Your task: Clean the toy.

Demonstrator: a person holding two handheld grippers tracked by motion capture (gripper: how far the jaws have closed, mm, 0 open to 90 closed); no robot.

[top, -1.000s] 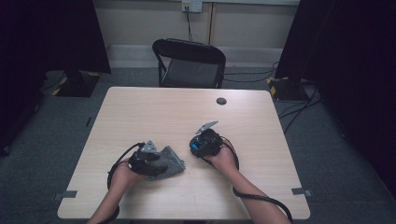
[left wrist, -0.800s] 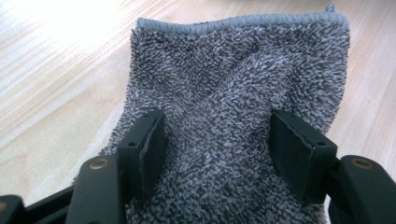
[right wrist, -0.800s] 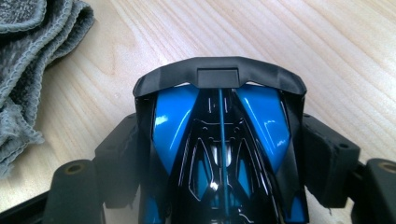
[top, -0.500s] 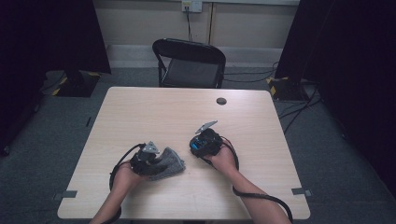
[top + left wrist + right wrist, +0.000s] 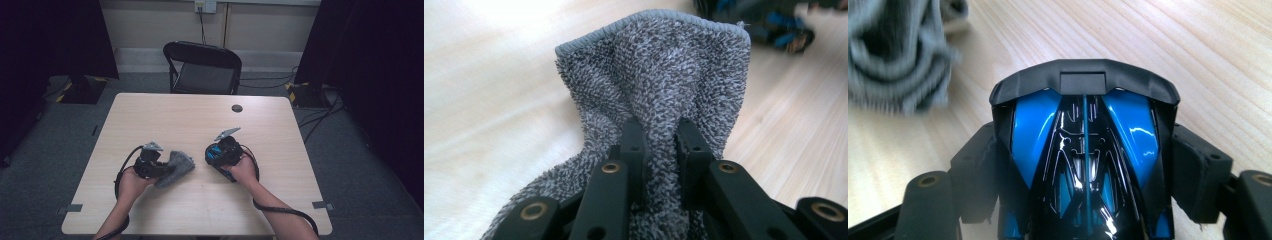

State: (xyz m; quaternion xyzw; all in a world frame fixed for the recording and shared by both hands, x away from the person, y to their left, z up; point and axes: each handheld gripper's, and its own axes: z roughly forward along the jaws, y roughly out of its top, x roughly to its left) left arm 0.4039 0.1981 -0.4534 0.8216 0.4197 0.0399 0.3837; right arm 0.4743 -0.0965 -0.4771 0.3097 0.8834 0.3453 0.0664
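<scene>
Left gripper view, jaws pinching grey towel (image 5: pixel 659 85)

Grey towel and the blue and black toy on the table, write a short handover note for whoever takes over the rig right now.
Left claw: its jaws have just been closing and now pinch a fold of the grey towel, which lies crumpled on the table in front of the left hand.
Right claw: clamped on the sides of the blue and black toy, held just right of the towel, apart from it.
Done: both things are gripped.
Left: probably bringing towel and toy together, to wipe or wrap it; that step is not yet begun.
Nearby: a small dark disc sits at the table's far edge, untouched.
</scene>
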